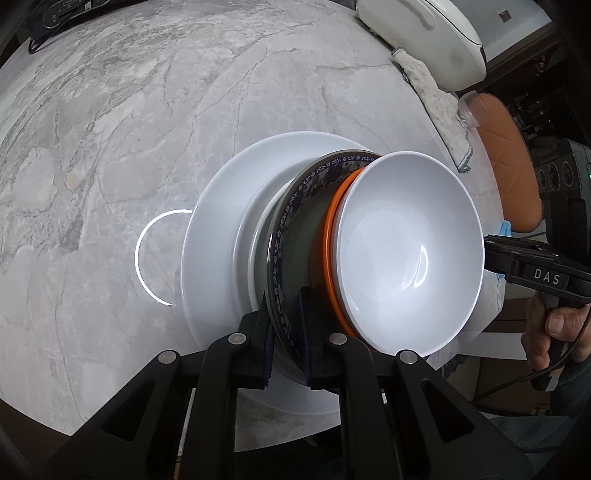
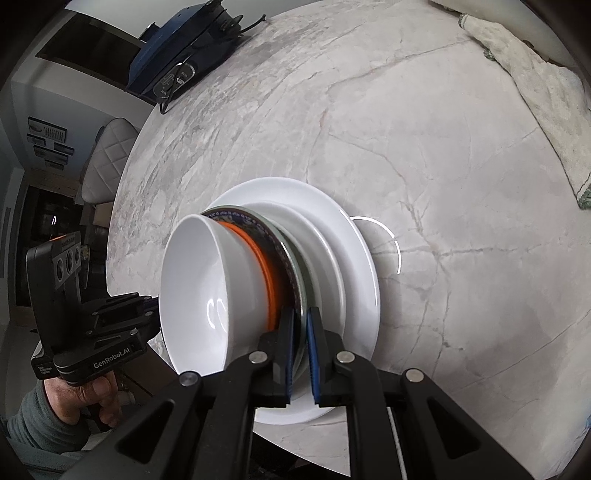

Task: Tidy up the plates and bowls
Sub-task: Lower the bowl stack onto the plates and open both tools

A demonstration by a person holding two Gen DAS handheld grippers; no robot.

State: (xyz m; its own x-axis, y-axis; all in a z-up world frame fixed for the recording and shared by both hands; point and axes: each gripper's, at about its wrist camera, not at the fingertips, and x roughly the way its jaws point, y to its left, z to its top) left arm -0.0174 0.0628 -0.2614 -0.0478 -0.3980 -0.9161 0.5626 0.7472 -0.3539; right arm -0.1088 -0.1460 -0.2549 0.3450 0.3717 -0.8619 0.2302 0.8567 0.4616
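Note:
A stack stands on the marble table (image 1: 110,129). A large white plate (image 1: 214,236) is at the bottom, a smaller white plate (image 2: 321,251) on it, then a blue-patterned bowl (image 1: 291,206), an orange bowl (image 1: 330,236) and a white bowl (image 1: 410,251) on top. My left gripper (image 1: 288,332) is shut on the rim of the blue-patterned bowl. My right gripper (image 2: 301,339) is shut on the same bowl's rim (image 2: 295,266) from the opposite side. The stack also shows in the right wrist view, with the white bowl (image 2: 207,280) and the orange bowl (image 2: 266,266).
A white cloth (image 1: 439,107) lies at the table's far right edge, beside a white lidded appliance (image 1: 424,33). A dark device (image 2: 181,59) sits at the far edge. An orange chair (image 1: 506,155) and a white chair (image 2: 107,158) stand beyond the table.

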